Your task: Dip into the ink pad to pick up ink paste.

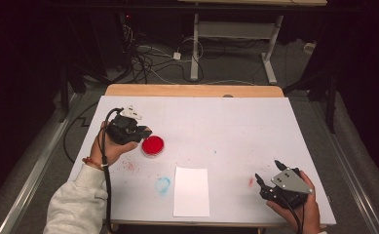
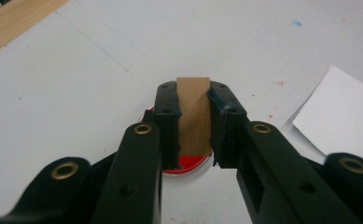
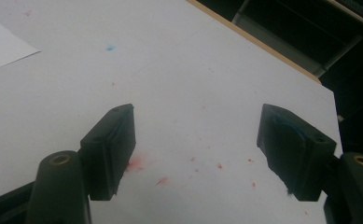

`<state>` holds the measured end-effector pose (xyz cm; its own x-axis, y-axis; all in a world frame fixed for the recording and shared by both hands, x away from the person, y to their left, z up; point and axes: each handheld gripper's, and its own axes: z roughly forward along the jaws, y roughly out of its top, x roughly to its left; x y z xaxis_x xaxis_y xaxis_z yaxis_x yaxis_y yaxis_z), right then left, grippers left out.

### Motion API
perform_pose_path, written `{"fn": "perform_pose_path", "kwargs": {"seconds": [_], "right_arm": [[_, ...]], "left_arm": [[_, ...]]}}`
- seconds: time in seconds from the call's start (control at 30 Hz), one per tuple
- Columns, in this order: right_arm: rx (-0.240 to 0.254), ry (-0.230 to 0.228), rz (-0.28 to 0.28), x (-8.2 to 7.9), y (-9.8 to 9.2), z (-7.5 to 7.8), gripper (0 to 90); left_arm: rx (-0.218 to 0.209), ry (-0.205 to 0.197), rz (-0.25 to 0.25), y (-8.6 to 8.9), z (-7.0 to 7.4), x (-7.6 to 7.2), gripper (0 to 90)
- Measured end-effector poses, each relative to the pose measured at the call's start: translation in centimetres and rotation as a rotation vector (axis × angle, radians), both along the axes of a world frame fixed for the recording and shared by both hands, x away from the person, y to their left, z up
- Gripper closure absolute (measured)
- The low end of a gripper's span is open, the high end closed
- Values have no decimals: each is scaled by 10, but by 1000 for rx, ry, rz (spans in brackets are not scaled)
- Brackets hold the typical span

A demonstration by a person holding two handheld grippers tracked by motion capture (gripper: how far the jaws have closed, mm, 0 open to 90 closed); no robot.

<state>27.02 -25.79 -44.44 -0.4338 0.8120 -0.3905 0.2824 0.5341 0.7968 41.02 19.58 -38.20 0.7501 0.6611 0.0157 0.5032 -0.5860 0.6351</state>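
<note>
My left gripper [image 2: 193,100] is shut on a small flat wooden block [image 2: 194,112], which stands upright between its pads. Just below the block lies a round dish of red paint [image 2: 188,164]; the same red dish [image 1: 153,145] shows in the high view beside the left gripper [image 1: 137,130] at the table's left. A white sheet of paper [image 1: 191,191] lies at the front middle of the table, also seen as a paper corner [image 2: 342,112]. My right gripper [image 3: 195,140] hangs open with nothing between its jaws, near the table's front right [image 1: 267,178].
The white tabletop [image 1: 226,126] carries a blue smudge [image 1: 162,185] left of the paper, a red smudge [image 1: 250,182] near the right gripper and red specks [image 1: 128,165]. A wooden edge [image 1: 192,90] runs along the far side. Desk legs and cables stand beyond.
</note>
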Motion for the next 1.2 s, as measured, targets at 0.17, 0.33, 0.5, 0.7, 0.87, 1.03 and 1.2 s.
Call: {"fn": "perform_pose_path", "kwargs": {"seconds": [0.17, 0.33, 0.5, 0.7, 0.87, 1.03, 1.2], "right_arm": [[-6, 4, 3, 0, 0, -1, 288], [-9, 9, 5, 0, 0, -1, 288], [-15, 14, 4, 1, 0, -2, 289], [-21, 22, 6, 1, 0, -3, 289], [-25, 31, 6, 2, -1, -4, 288], [-27, 31, 2, 2, -1, -4, 288], [-26, 30, -2, 2, -1, -3, 287]], "left_arm": [[32, 48, -5, -7, -19, 10, 736], [53, 104, -7, -11, -37, 21, 736], [74, 142, -11, -14, -50, 28, 736], [87, 176, -25, -19, -59, 32, 736], [100, 187, -25, -21, -65, 34, 736], [102, 190, -11, -23, -66, 34, 737], [63, 204, -9, -18, -68, 35, 737]]}}
